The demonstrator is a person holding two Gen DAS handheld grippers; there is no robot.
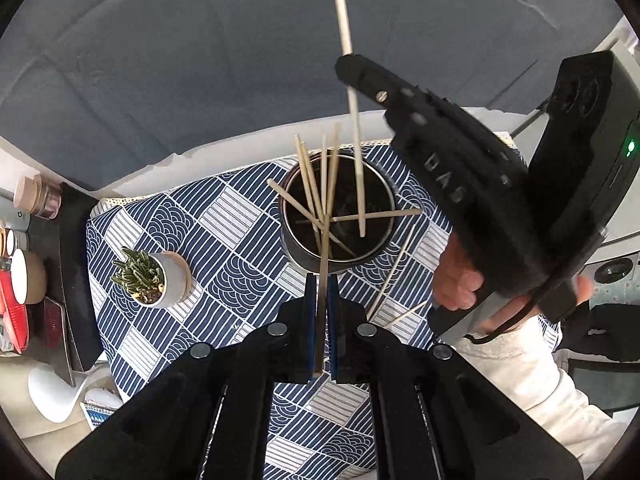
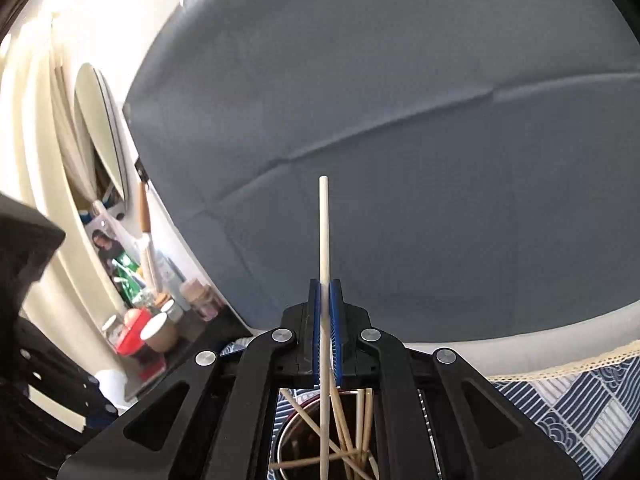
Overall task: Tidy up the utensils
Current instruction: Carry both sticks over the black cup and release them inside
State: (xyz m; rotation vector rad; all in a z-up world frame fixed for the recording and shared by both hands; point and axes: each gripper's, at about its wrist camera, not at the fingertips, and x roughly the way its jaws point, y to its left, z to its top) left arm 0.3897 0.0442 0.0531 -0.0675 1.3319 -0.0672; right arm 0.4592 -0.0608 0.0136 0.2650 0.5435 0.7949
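A round dark metal canister (image 1: 338, 216) stood on the blue-and-white patterned cloth (image 1: 224, 216) and held several thin pale wooden chopsticks (image 1: 312, 188) leaning in all directions, while two more chopsticks (image 1: 390, 272) lay on the cloth just beside it. The raised letters "DAS" (image 1: 446, 180) could be read on the body of the right gripper (image 1: 347, 66) – no other writing was legible. The left gripper (image 1: 321, 280) was clenched on one chopstick (image 1: 325, 240) whose far end reached into the canister, and the right gripper was clenched on a long pale chopstick (image 2: 324, 232) – held above the canister, its lower end over the opening.
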